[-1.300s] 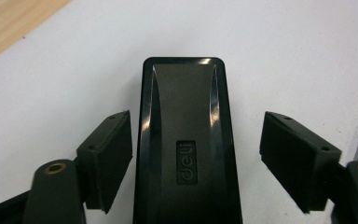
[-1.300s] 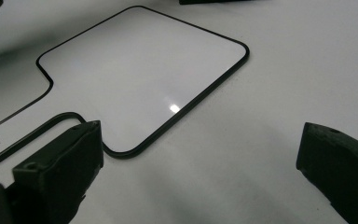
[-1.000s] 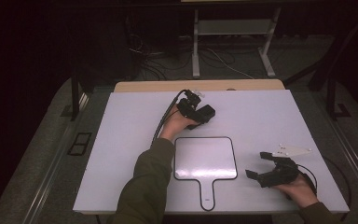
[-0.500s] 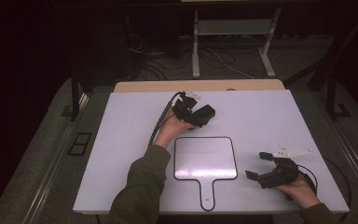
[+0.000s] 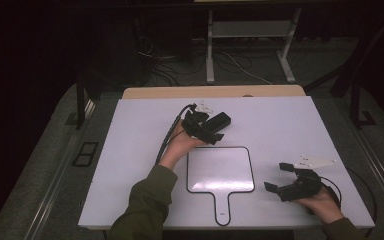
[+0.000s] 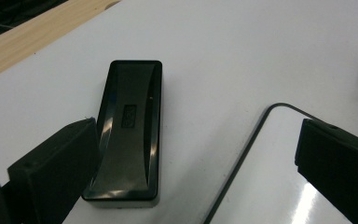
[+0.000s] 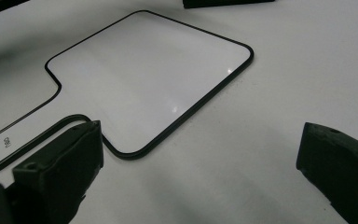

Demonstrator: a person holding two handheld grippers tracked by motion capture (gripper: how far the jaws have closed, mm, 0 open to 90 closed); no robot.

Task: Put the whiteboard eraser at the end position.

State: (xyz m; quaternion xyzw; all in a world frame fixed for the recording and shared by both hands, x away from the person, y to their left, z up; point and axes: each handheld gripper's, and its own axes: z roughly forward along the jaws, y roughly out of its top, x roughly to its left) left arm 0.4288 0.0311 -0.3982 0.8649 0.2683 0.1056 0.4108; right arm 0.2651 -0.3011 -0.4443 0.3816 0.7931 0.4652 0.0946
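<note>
The left claw point(image 5: 215, 131) has crept a little toward the far edge of the table point(image 5: 130, 150) and now hangs open beside the eraser point(image 6: 128, 133), so a grasp looks close, while the open right claw point(image 5: 280, 180) stays near the board point(image 5: 220, 170).

The black oblong plastic eraser point(image 6: 129, 135) shines glossy; the black-rimmed white paddle-shaped board point(image 7: 144, 79) is smooth, glossy; the white surface point(image 6: 270, 51) matt.
</note>
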